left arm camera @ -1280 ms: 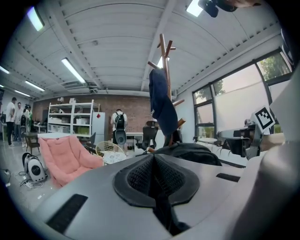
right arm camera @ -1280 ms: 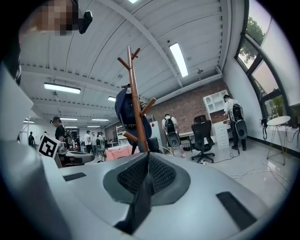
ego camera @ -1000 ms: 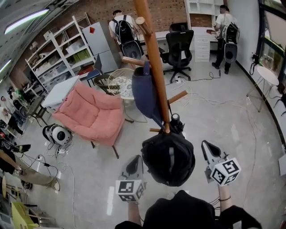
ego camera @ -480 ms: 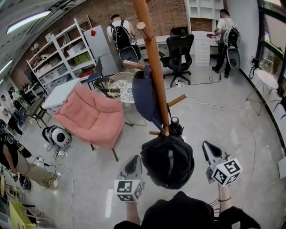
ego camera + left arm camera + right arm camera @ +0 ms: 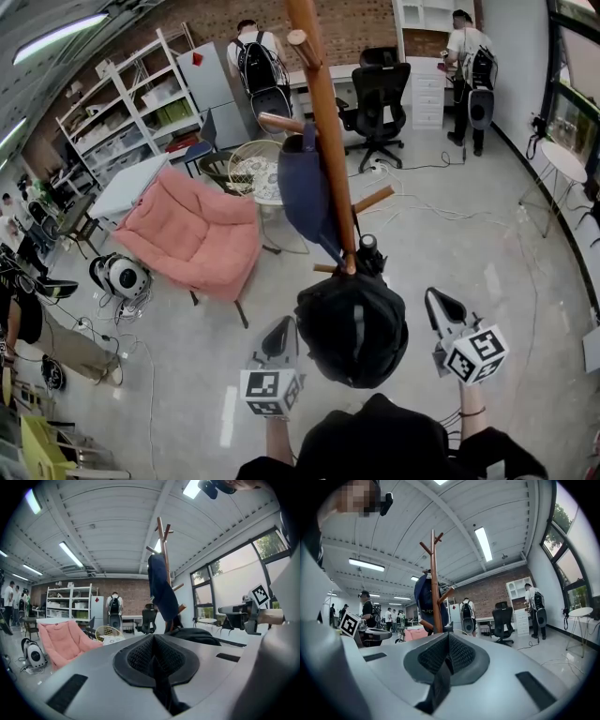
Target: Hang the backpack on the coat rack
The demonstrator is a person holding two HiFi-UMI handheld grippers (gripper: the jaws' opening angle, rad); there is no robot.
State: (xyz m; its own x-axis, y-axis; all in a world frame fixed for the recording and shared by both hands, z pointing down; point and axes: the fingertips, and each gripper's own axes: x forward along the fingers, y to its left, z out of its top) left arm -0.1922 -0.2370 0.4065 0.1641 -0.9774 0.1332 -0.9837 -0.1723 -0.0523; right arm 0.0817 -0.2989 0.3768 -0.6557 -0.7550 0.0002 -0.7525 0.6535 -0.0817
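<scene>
The wooden coat rack [image 5: 323, 122] rises in the middle of the head view. A navy bag [image 5: 302, 192] hangs from one of its upper pegs. Lower down, the black backpack [image 5: 352, 328] hangs against the pole, its top next to a low peg [image 5: 324, 270]. My left gripper [image 5: 278, 336] is just left of the backpack, shut and empty. My right gripper [image 5: 441, 307] is to its right, also shut with nothing in it. Neither touches the backpack. The left gripper view shows the rack [image 5: 164, 550] and the backpack [image 5: 194, 634] ahead; the right gripper view shows the rack [image 5: 435, 583].
A pink lounge chair [image 5: 192, 234] and a round wicker table [image 5: 251, 173] stand left of the rack. A black office chair [image 5: 375, 103], white shelves [image 5: 131, 103] and people with backpacks are at the back. Cables cross the floor; a small white table [image 5: 562, 164] stands at right.
Both grippers and the backpack stay where they were. Only the head view shifts slightly, and the people at the back move a little.
</scene>
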